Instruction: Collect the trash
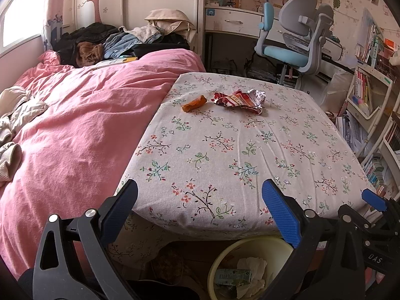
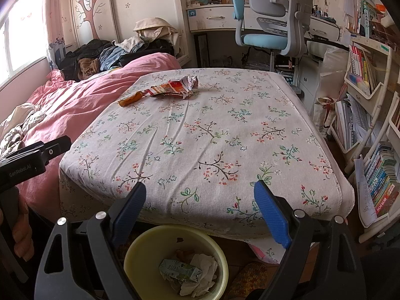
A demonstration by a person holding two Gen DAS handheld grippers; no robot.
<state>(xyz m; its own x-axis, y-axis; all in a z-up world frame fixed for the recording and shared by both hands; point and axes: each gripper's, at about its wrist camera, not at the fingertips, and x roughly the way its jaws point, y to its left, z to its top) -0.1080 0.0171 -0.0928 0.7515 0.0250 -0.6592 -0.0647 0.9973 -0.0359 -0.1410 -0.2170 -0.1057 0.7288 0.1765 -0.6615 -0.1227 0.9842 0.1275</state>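
Both the left gripper [image 1: 200,210] and the right gripper [image 2: 200,212] hang with jaws wide apart and empty over the yellow plastic bin [image 2: 220,255], likely just unloaded. At twelve o'clock on the floral-clothed table [image 2: 250,150] lie a crumpled red-and-white foil wrapper [image 2: 175,88] and an orange snack piece [image 1: 194,103], awaiting collection.

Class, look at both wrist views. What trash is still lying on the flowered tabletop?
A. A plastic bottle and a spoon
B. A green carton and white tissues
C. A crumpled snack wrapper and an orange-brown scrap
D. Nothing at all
C: the crumpled snack wrapper and the orange-brown scrap lie side by side at the far end of the flowered table, while the green carton and tissues are already in the yellow bin.
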